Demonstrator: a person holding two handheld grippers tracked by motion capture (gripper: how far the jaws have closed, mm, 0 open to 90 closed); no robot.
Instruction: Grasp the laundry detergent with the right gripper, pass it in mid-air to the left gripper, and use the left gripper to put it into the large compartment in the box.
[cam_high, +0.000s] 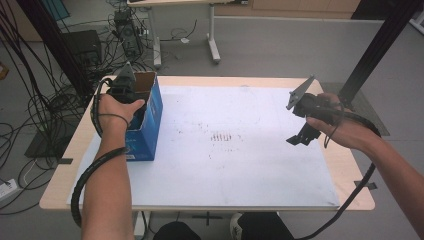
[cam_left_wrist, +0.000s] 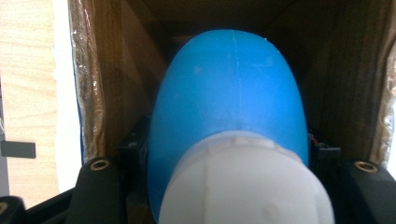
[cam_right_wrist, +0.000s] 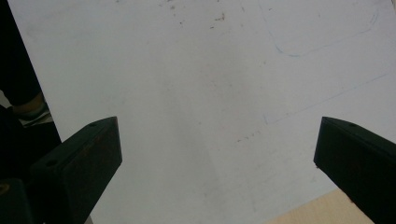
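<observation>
Left gripper (cam_high: 131, 102) angled down into open blue box (cam_high: 150, 120) at table's left edge, jaws clamped on blue bottle (cam_left_wrist: 233, 98) with white cap (cam_left_wrist: 243, 182); cardboard walls close on both sides, depth below probably shallow. Right gripper (cam_right_wrist: 217, 154) held above bare white sheet (cam_right_wrist: 187, 93), jaws spread wide, empty, free room all round.

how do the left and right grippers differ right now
The left gripper is shut on a blue bottle with a white cap, down inside the cardboard box; the right gripper is open, empty, above the white sheet. Both have black jaws and are hand-held.
</observation>
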